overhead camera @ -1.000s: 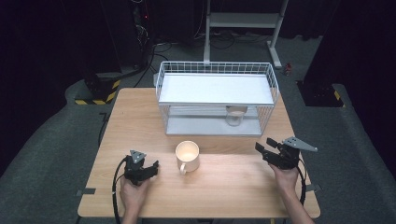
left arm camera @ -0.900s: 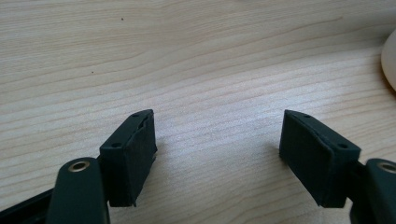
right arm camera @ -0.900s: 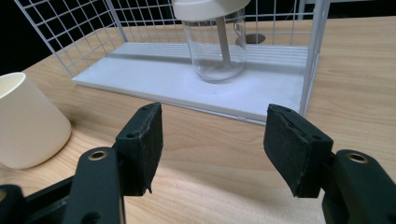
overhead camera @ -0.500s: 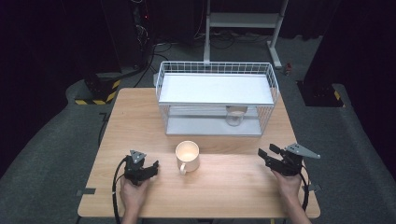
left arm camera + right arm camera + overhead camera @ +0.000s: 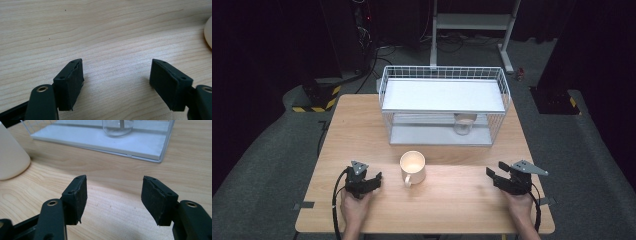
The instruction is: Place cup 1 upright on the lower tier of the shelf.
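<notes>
Jaws spread wide and empty on both sides: we see the left gripper [image 5: 371,181] low on the desk [image 5: 452,200] near its front edge, and the right gripper [image 5: 501,178] low at the opposite side, each held by a hand [image 5: 353,210] coming in from the front. This reads to us as a resting pose, with both tools parked apart so the middle stays free. A cream mug [image 5: 412,167] stands upright between them, nearer the left gripper, handle turned toward the person (handy for a grasp, we judge). Behind it sits a white wire rack [image 5: 444,75] with a clear glass [image 5: 464,123] on its lower shelf, toward the right.
</notes>
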